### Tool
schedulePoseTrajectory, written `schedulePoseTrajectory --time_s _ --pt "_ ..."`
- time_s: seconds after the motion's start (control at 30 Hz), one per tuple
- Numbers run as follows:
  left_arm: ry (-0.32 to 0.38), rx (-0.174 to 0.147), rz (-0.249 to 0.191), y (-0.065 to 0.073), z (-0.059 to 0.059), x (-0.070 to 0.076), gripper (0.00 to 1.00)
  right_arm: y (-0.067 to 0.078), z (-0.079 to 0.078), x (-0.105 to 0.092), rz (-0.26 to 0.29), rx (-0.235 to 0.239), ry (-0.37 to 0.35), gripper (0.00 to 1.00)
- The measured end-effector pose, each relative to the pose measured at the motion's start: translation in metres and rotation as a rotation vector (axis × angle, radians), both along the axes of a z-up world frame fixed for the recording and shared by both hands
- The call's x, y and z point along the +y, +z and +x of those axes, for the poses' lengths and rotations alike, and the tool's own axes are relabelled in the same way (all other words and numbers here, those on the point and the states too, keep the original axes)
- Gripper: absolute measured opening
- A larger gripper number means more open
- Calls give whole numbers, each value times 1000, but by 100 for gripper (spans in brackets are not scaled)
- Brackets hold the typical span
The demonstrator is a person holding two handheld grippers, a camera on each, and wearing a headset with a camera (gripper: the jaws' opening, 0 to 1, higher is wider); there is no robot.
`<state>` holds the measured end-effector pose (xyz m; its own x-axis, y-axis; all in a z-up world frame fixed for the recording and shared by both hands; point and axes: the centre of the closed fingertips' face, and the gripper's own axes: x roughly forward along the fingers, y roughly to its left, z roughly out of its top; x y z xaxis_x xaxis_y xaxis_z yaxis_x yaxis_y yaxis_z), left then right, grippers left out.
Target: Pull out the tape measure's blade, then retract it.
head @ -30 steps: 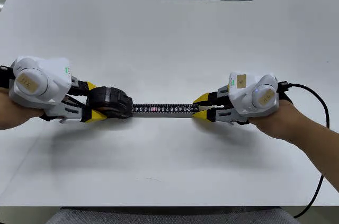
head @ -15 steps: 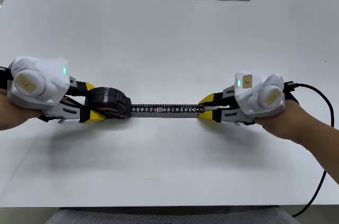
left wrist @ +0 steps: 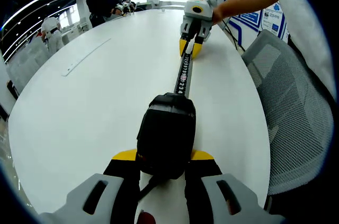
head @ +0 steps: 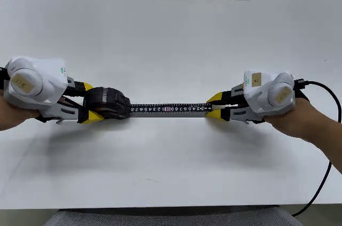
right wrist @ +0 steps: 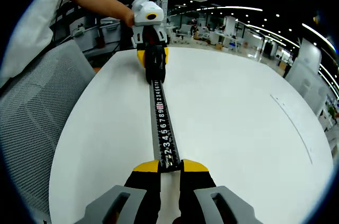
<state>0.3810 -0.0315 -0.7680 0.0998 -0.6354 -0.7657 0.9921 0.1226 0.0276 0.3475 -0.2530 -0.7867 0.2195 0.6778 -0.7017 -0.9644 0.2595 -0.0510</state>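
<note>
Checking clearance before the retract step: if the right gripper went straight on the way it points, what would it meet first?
Following the blade it grips, the right gripper would first reach the tape measure case held by the left gripper.

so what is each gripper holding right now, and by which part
The left gripper is shut on the tape measure's black case, around its rear; the right gripper pinches the blade at its free end.
</note>
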Motion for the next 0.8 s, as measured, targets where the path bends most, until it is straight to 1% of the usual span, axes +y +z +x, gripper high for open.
schedulePoseTrajectory --time_s 0.23,0.8 --pt "-3 -1 4 0 0 0 27 3 -3 -6 -15 0 4 8" --pt "-7 3 8 0 -1 -1 27 6 -8 -30 -45 1 -9 8"
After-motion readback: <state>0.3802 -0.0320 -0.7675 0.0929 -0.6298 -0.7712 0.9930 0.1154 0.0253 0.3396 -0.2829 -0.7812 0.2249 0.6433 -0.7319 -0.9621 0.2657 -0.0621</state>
